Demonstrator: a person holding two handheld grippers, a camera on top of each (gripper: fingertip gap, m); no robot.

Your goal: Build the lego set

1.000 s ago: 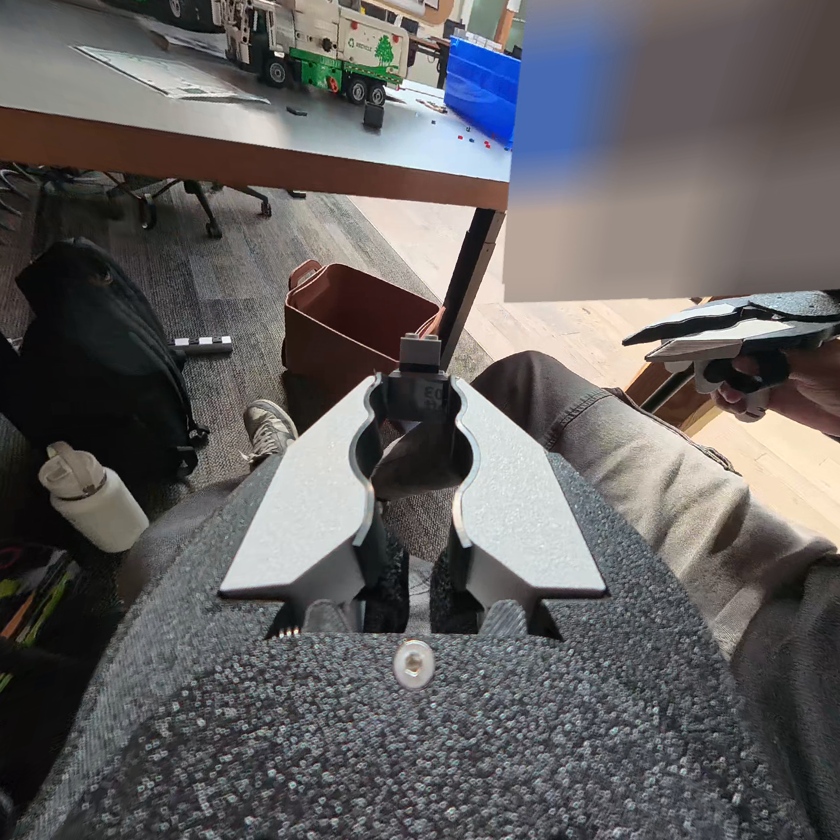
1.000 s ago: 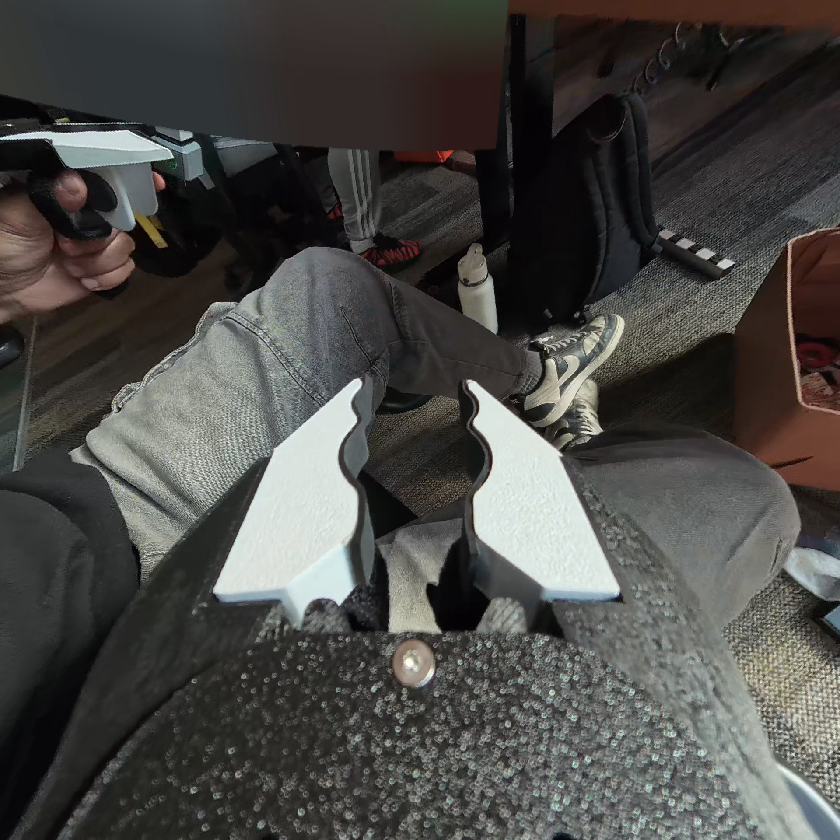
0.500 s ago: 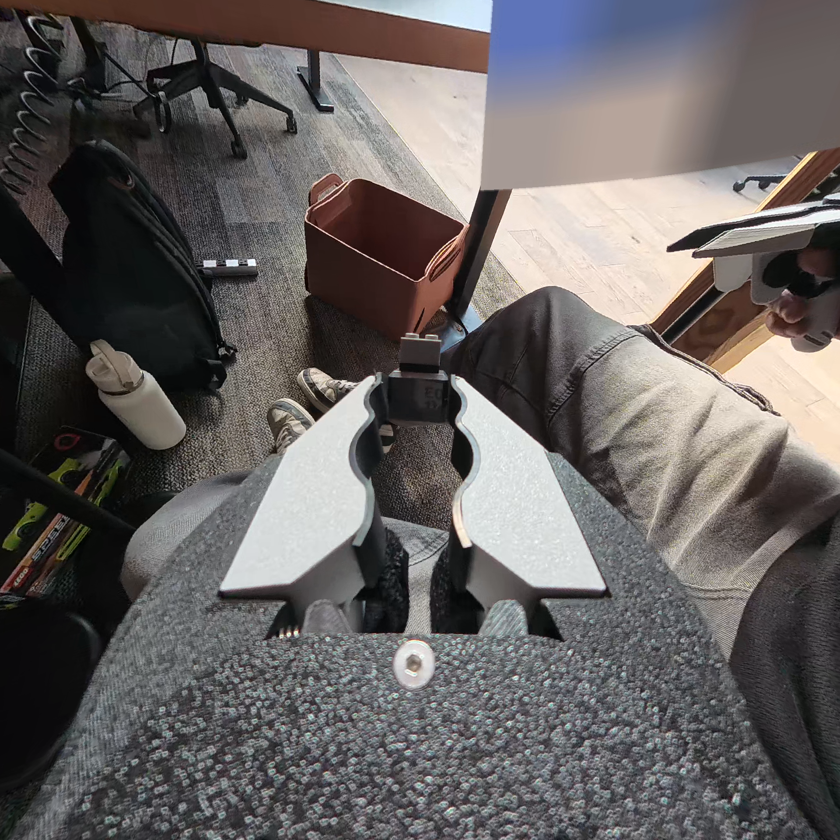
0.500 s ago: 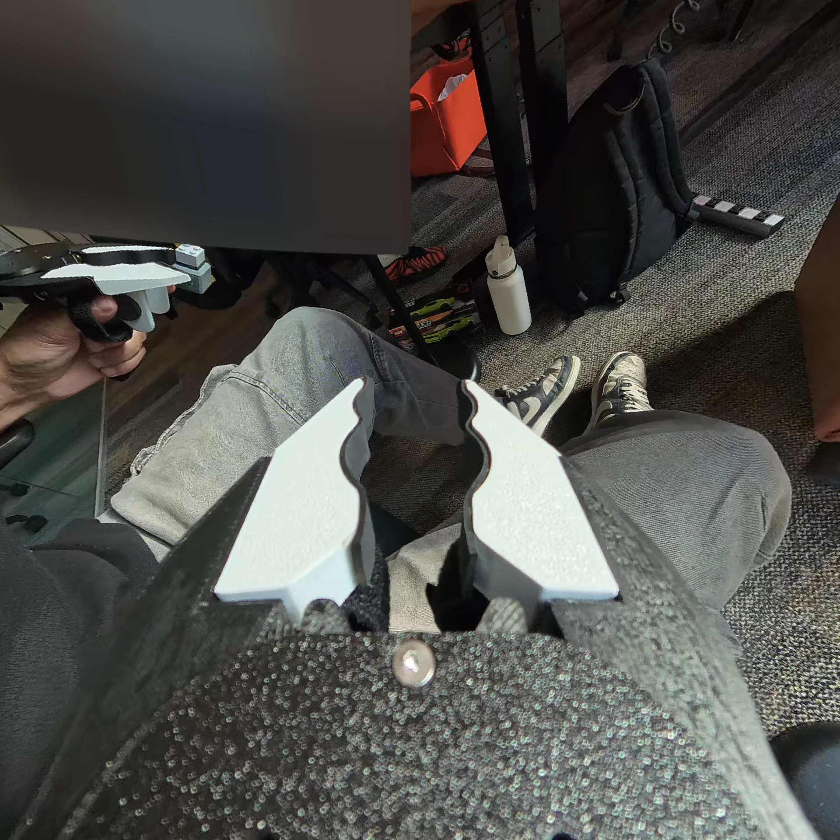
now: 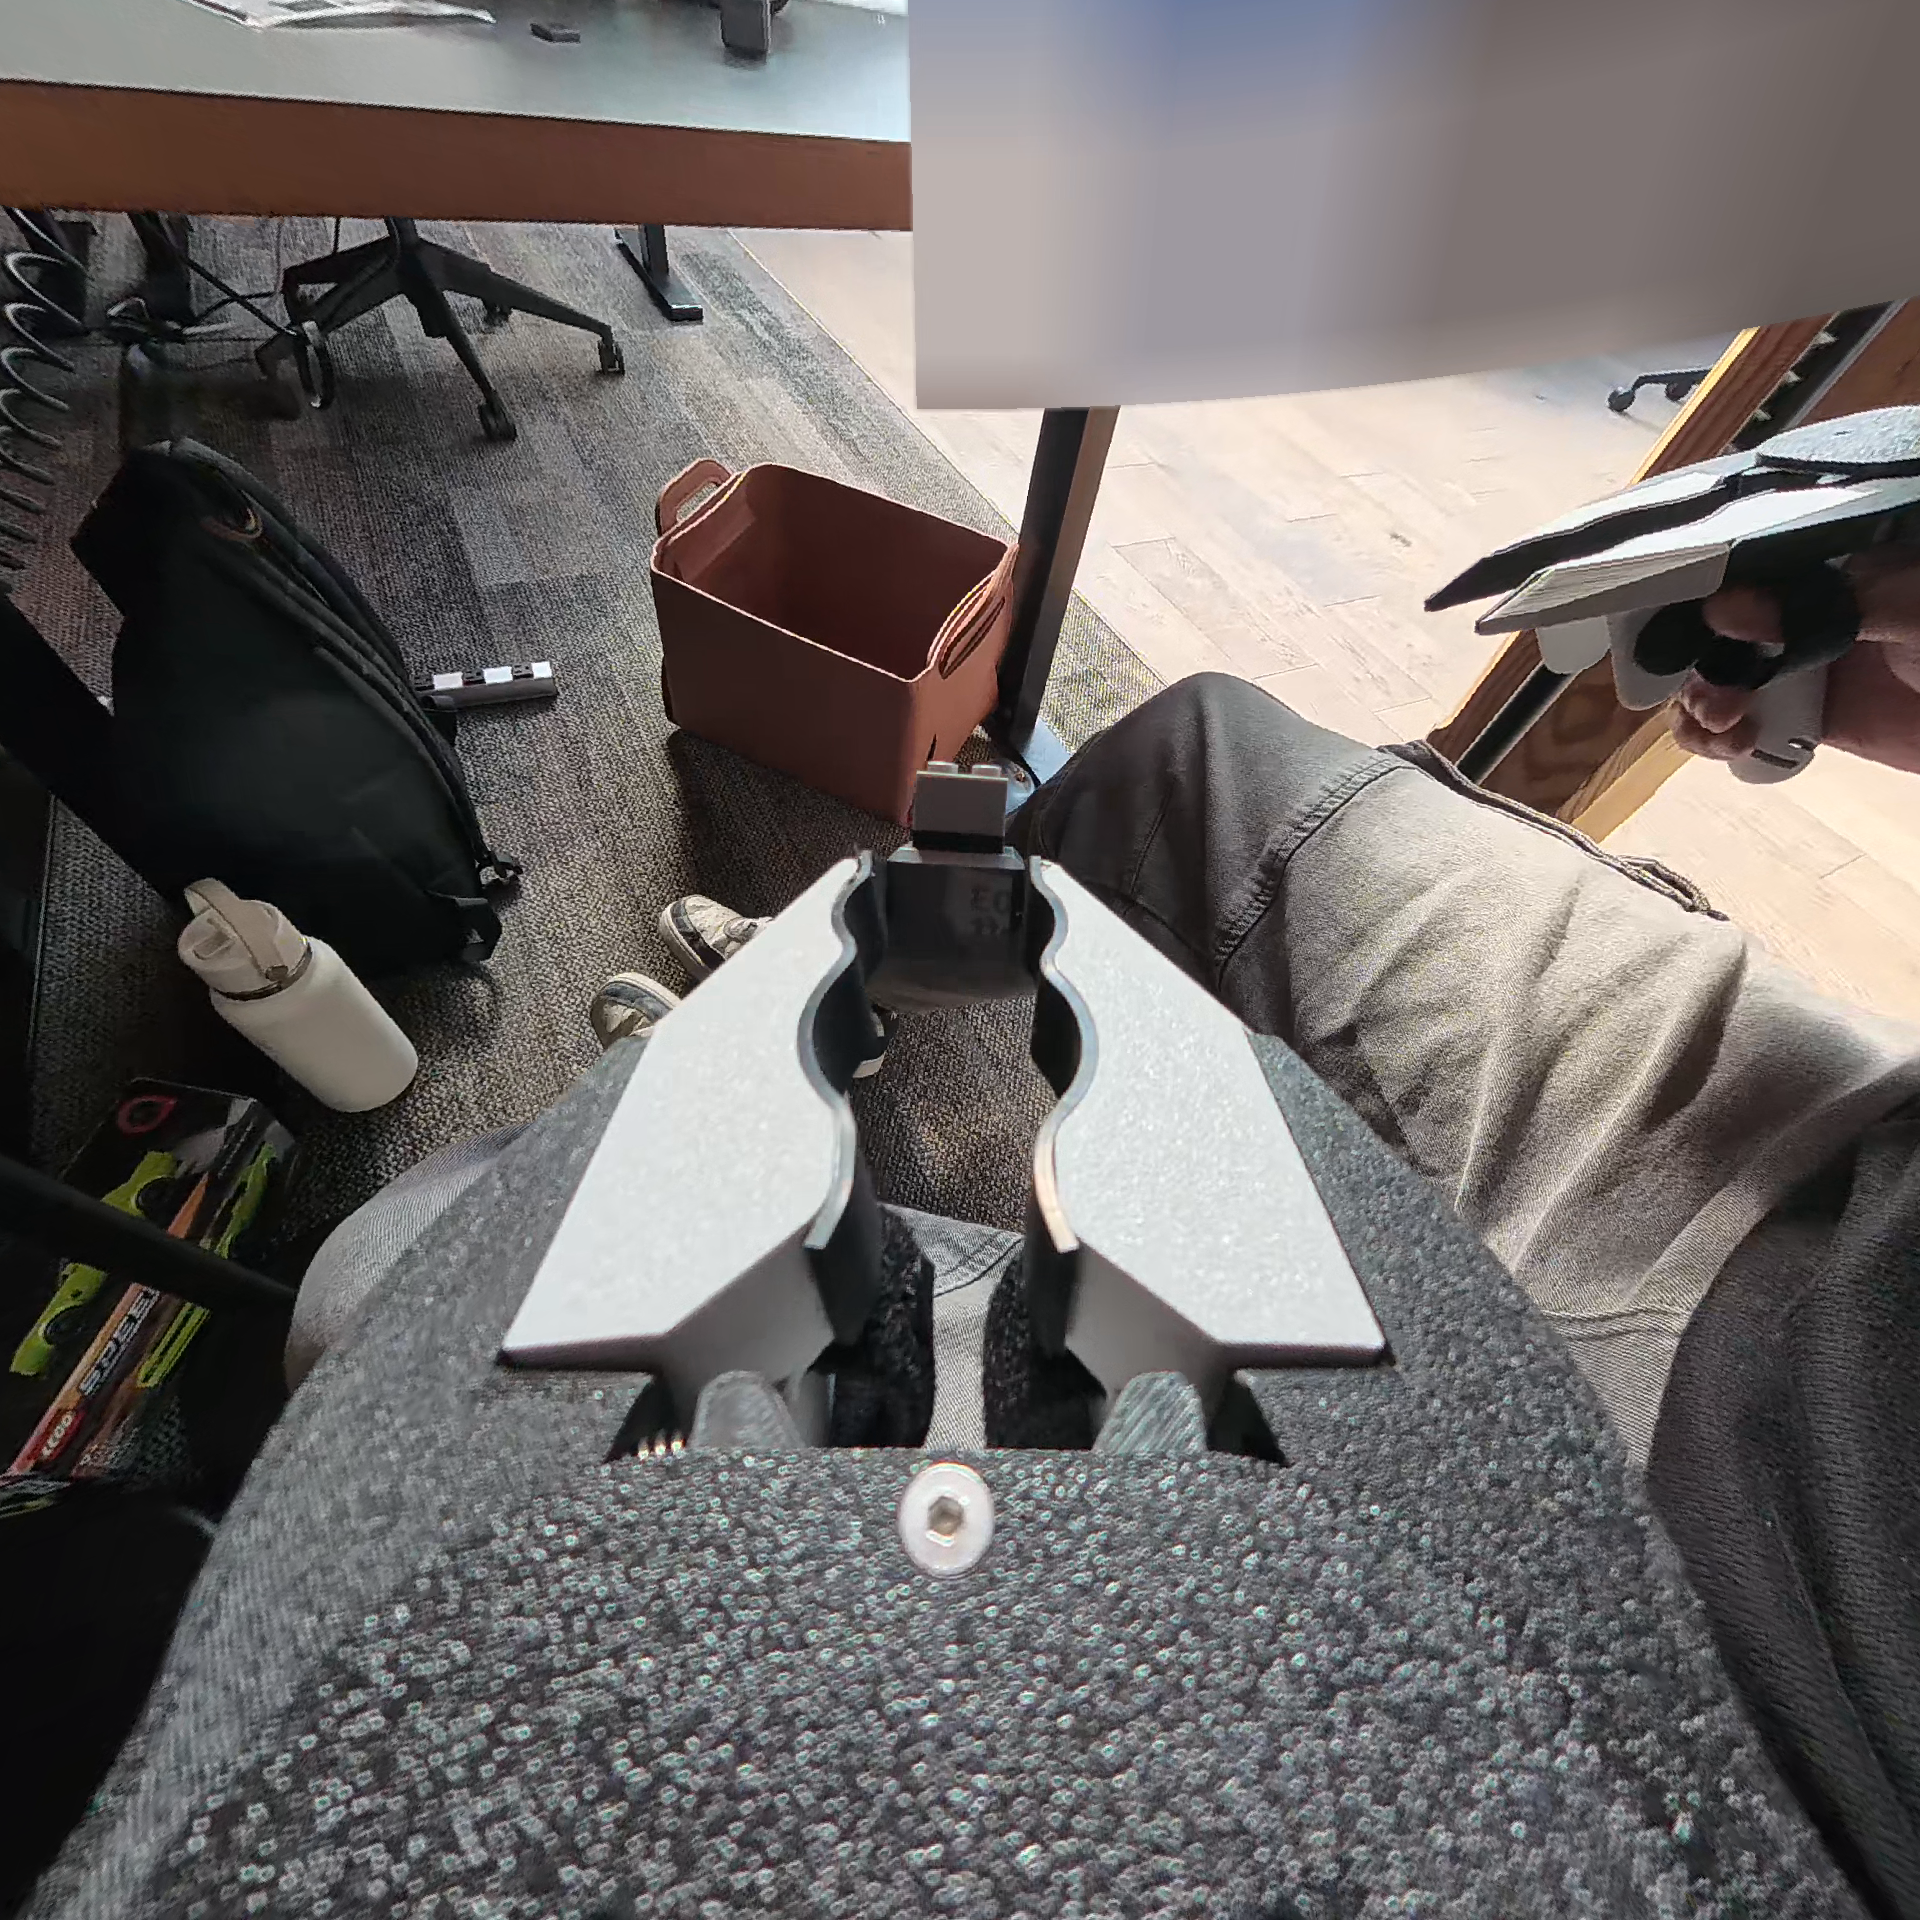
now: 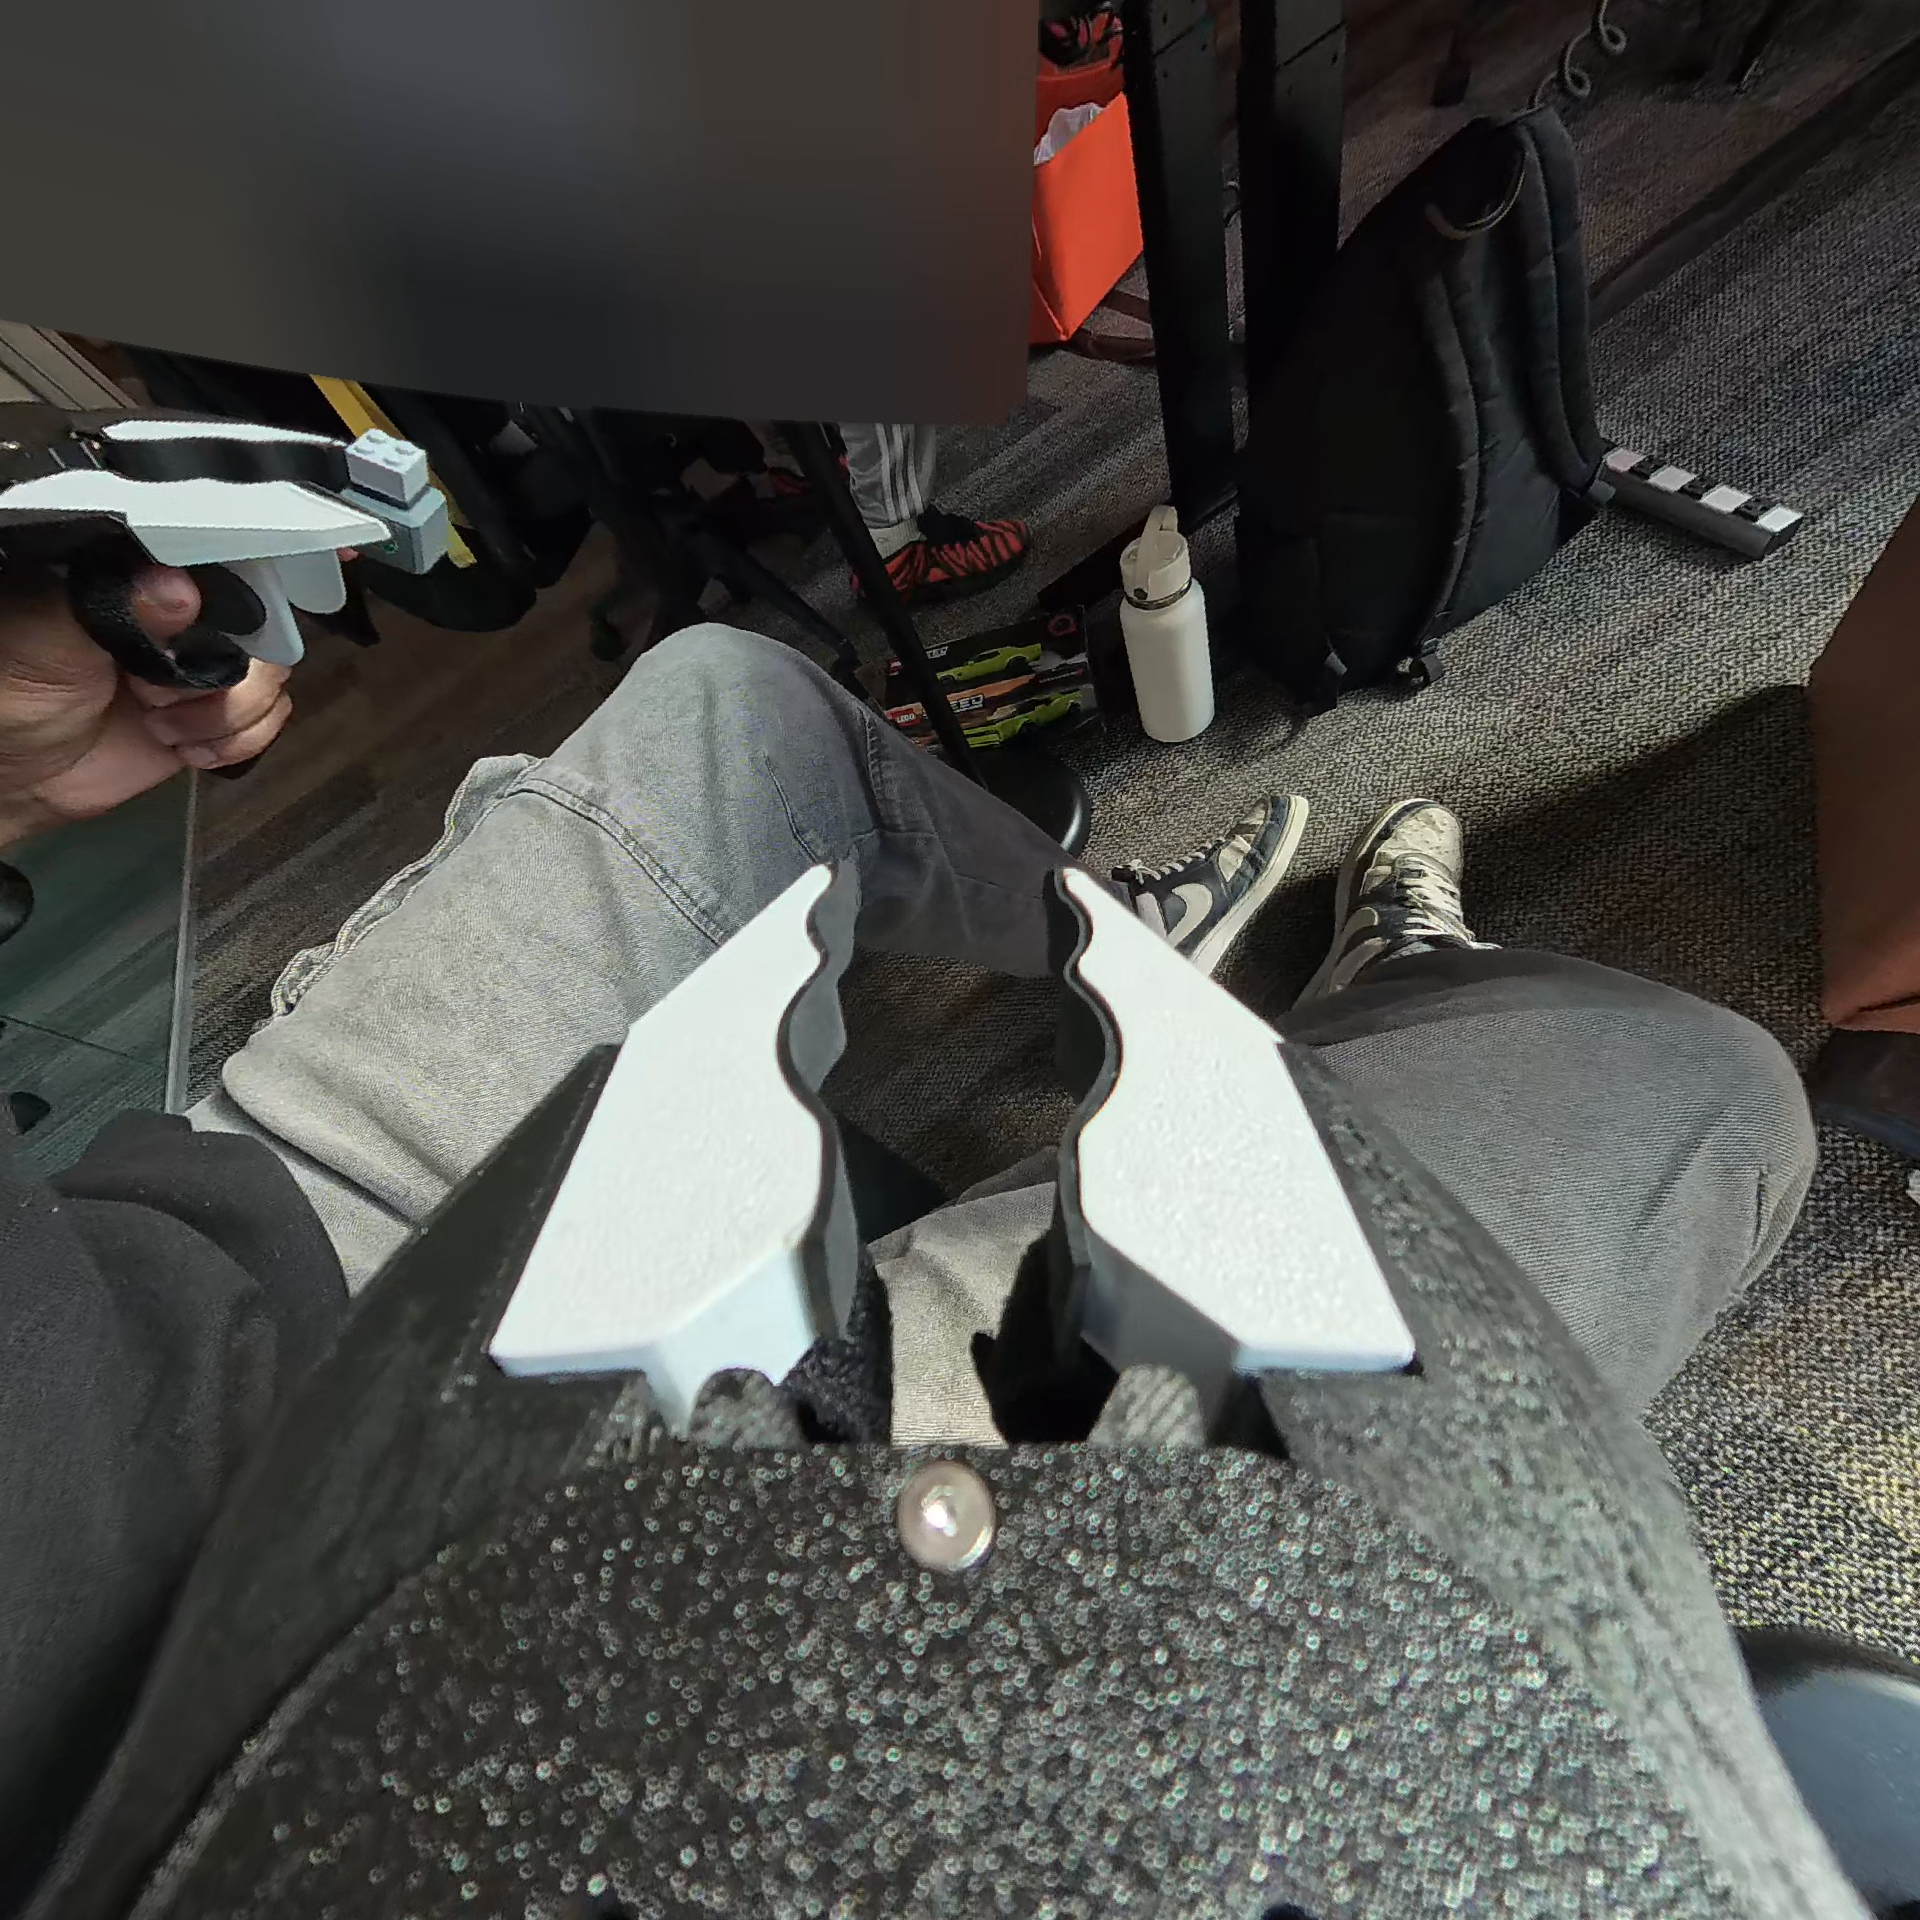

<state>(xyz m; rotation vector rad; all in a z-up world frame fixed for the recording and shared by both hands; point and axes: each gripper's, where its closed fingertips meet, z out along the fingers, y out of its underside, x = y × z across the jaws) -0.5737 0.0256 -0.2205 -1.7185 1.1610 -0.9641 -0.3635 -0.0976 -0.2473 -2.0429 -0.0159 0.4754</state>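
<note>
1. Above the seated person's lap, the left gripper (image 5: 951, 883) holds its two silver fingers clamped on a small grey lego assembly (image 5: 954, 868): a darker block pinched at the tips with a lighter studded brick standing on top of it.
2. Seen from the right wrist view, the same lego assembly (image 6: 400, 504) juts from the left gripper (image 6: 364, 520) at the far left, carried level by the person's left hand (image 6: 94, 707).
3. Jaws on the right gripper (image 6: 945, 904) stand apart with nothing between them; it hovers over the grey jeans (image 6: 582, 883).
4. Compared with half a second ago, the left wrist view has tilted back up: the grey table top with its brown edge (image 5: 436, 156) is in sight again, and the brown fabric bin (image 5: 821, 623) sits lower in frame. A second ago a built lego truck showed on that table; now only small dark pieces show at the frame's top, too cropped to identify.
5. Over the same half second the right gripper (image 5: 1621, 561) appears to have dropped lower in the left wrist view and remains well apart from the brick.
6. Judged from this, the held piece is being carried back towards the table, so pressing it onto the build probably comes next; nothing has been joined at this moment.
7. Clutter below is a black backpack (image 5: 260, 727), a white bottle (image 5: 301, 1003) and a toy-car box (image 5: 125, 1288).
</note>
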